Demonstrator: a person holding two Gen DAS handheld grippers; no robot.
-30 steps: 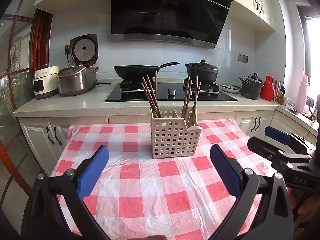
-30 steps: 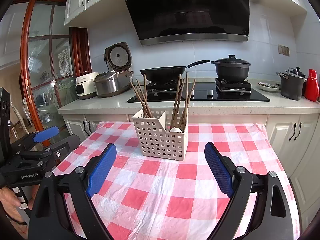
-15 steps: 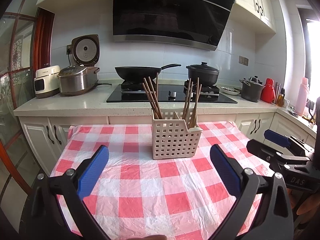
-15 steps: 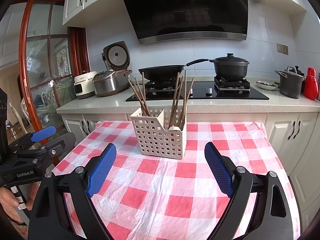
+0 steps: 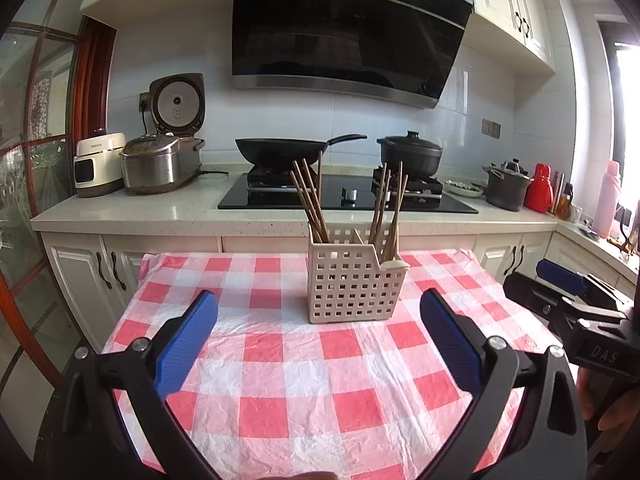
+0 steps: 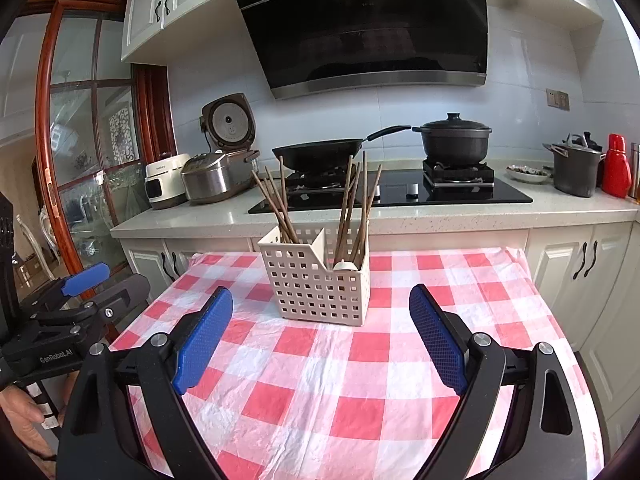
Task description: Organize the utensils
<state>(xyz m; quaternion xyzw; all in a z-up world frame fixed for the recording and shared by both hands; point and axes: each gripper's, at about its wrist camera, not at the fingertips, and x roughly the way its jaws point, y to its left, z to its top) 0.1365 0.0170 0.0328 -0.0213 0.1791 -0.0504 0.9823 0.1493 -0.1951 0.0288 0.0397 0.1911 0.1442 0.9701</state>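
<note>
Brown chopsticks upright in beige basket

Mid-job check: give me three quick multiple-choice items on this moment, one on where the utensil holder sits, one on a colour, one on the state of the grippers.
1. Where does the beige perforated plastic utensil holder stand?
A. on the red-and-white checked tablecloth
B. on the stove
C. on the floor

2. What colour are the gripper pads?
A. red
B. blue
C. green

3. State of the left gripper and right gripper?
A. both shut on chopsticks
B. one open, one shut
C. both open, holding nothing

Answers: 1 A, holder rests on the cloth. 2 B, pads show blue. 3 C, jaws stand wide apart with only cloth between.
</note>
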